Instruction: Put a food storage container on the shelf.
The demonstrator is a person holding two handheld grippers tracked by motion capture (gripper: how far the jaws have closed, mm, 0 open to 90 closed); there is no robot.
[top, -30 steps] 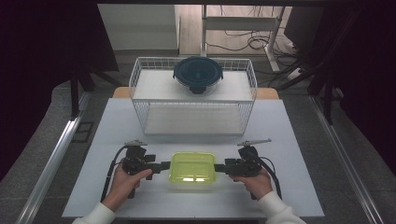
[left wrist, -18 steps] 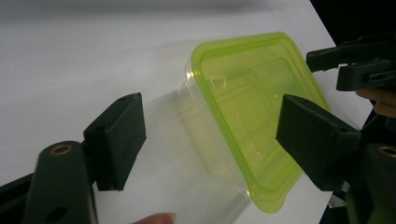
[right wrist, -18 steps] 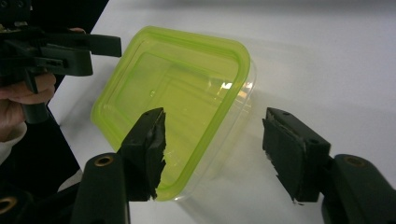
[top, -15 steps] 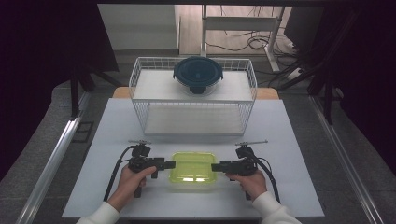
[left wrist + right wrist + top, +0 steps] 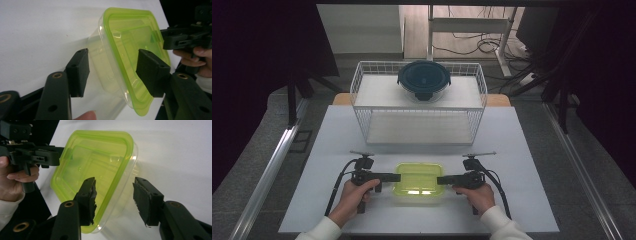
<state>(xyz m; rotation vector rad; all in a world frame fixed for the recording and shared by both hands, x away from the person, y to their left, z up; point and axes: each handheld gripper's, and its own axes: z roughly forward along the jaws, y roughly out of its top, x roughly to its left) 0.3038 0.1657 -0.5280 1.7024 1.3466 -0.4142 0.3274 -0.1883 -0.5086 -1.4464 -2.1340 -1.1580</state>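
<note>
A clear plastic container with a lime-green lid (image 5: pixel 419 182) sits on the white table near its front edge. My left gripper (image 5: pixel 398 177) is at its left end and my right gripper (image 5: pixel 439 180) at its right end, each held on its side. In the left gripper view the container's end (image 5: pixel 125 45) lies between my jaws (image 5: pixel 112 70), one pad over the lid, the other beside the clear wall. The right gripper view shows the same at the other end (image 5: pixel 95 157), jaws (image 5: pixel 113 195) astride the rim. Both pairs of jaws have just been closing; I see no firm press.
A white wire rack (image 5: pixel 362 115) stands at the back of the table, with a round glass bowl under a dark lid (image 5: pixel 424 80) on its top shelf. White tabletop (image 5: pixel 337 145) lies between the rack and the container. Dark floor surrounds the table.
Both grippers have moved inward onto the container's ends, the left one also sinking a little. Their jaws have narrowed around the rim. The container has stayed in place.
</note>
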